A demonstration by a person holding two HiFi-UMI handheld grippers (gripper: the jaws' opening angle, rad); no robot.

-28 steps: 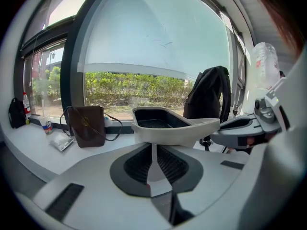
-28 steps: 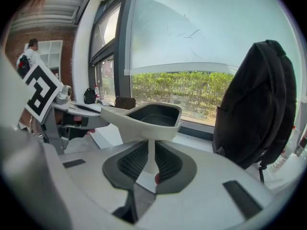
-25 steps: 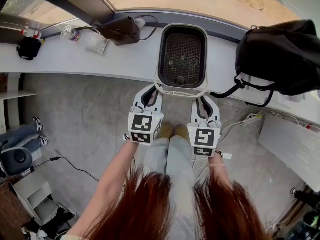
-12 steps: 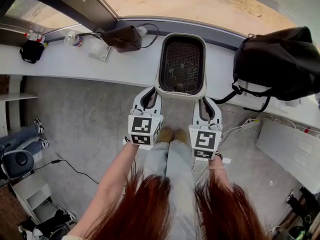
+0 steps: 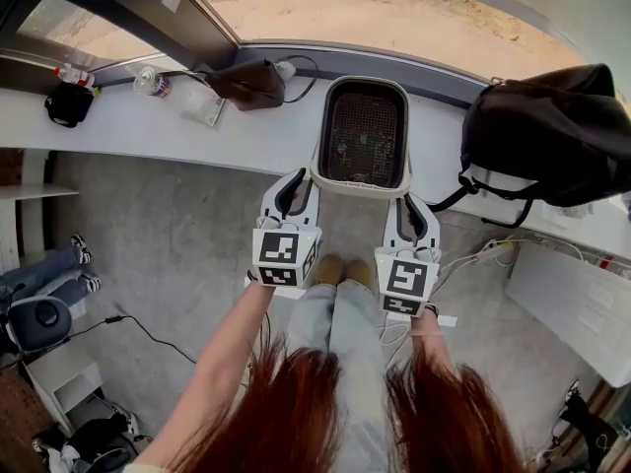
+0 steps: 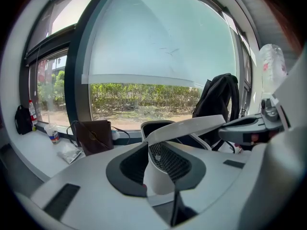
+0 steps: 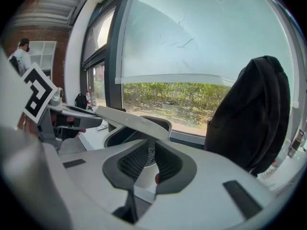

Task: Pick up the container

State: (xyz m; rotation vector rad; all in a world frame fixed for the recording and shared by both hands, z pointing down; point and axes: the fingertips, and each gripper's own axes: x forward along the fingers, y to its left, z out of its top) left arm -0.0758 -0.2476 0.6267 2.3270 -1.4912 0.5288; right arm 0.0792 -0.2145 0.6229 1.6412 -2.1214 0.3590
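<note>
Head view, container: we see the container [image 5: 360, 190] on the white counter [image 5: 197, 131] below the window, its near end jutting over the counter's front edge.
Head view, grippers: left gripper [image 5: 296, 187] is at the near left corner and right gripper [image 5: 409, 205] at the near right corner, both touching the rim.
Head view, step: we judge the grasp is made and the lift is in hand. We cannot tell whether the base is off the counter.
Head view, next move: a level, even raise with both hands, we reckon, since a corner grip lets the far end sag.
Head view, shape: rounded rectangular tub with a white rim and a dark mesh lining. It looks like hard plastic.
Head view, neighbours: a black backpack [image 5: 552, 131] sits just to the right, a brown pouch [image 5: 246, 82] to the left, apart from the tub.
Left gripper view, grip: the dark pads [image 6: 122, 171] are clamped on the smooth white wall, with the perforated lining showing just behind.
Left gripper view, rim: a wide, flat lip curves away toward the other gripper.
Right gripper view, grip: the pads [image 7: 175, 166] are pinched on the same white wall at its corner, with mesh between them.
Right gripper view, risk: we think the glossy plastic could slip, and the soft backpack is close.
</note>
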